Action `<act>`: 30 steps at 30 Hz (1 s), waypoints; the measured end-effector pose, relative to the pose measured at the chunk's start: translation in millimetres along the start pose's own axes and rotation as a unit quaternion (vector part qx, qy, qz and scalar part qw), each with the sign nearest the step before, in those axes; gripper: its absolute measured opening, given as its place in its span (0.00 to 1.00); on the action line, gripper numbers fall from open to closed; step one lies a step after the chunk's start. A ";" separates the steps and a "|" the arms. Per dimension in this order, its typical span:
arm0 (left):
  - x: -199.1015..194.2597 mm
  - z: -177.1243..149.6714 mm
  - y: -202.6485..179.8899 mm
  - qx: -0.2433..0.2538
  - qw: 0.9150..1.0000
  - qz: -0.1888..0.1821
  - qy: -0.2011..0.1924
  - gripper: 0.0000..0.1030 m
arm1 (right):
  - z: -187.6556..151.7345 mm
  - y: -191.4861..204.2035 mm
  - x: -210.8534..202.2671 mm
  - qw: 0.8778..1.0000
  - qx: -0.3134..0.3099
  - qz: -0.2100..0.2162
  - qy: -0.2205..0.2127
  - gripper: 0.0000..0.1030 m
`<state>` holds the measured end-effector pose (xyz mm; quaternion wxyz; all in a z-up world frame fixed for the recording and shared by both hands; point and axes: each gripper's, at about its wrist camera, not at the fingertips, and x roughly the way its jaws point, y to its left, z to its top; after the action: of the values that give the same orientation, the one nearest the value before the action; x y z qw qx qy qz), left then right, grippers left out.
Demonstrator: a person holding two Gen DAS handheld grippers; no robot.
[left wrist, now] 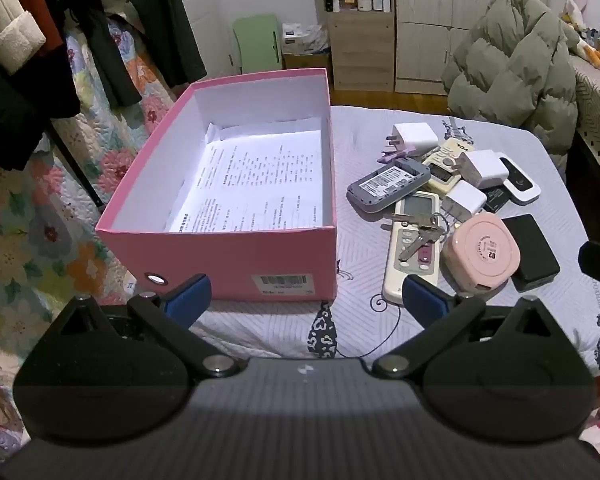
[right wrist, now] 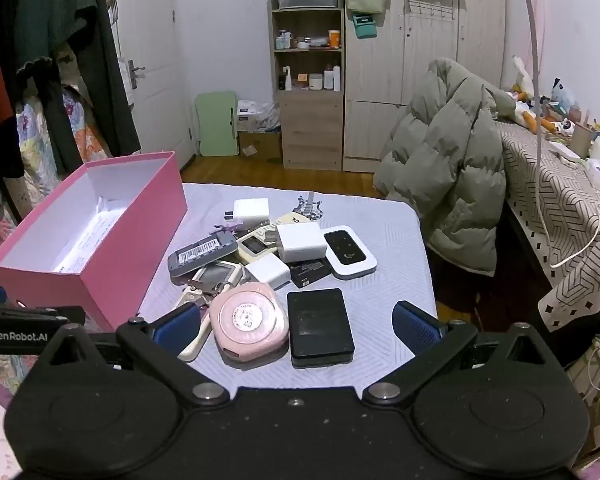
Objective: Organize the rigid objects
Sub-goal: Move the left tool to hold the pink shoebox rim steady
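Pink box (left wrist: 236, 252): open-topped, its floor carrying only printed paper (left wrist: 256, 188), so entry from above is unobstructed; its tall walls bar any sideways approach. Pile of small devices just right of the box: grey router (right wrist: 202, 255), white chargers (right wrist: 302, 242), remote control (left wrist: 414, 240) under keys (left wrist: 418, 236), pink case (right wrist: 248, 320) and black block (right wrist: 320, 326) touching or overlapping, with little room between them. Bare tablecloth (right wrist: 396, 264) lies right of the pile and along the near edge; the padded jacket (right wrist: 444, 176) closes off the far right corner.
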<state>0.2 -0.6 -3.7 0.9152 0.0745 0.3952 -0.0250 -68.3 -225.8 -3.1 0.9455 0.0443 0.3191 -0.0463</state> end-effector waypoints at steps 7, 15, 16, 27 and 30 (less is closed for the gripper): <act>-1.6 -2.1 4.4 0.000 1.000 0.003 0.003 1.00 | 1.8 6.2 8.4 1.000 0.000 -0.005 0.003 1.00; -1.5 -2.7 11.8 -0.005 1.000 0.007 0.008 1.00 | 2.6 10.6 7.1 1.000 -0.002 -0.009 0.010 1.00; -0.7 -2.7 11.6 -0.004 1.000 0.008 0.008 1.00 | 3.3 10.9 7.4 1.000 -0.002 -0.008 0.010 1.00; 0.2 -4.9 11.0 0.004 1.000 0.015 0.005 1.00 | 1.7 14.1 7.1 1.000 -0.003 -0.007 0.013 1.00; 0.6 -5.4 10.8 0.005 1.000 0.014 0.005 1.00 | 1.3 14.4 7.0 1.000 -0.002 -0.007 0.014 1.00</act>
<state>-2.2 10.9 -6.6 0.9131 0.0845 0.3986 -0.0134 -60.3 -212.1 -5.5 0.9408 0.0406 0.3325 -0.0521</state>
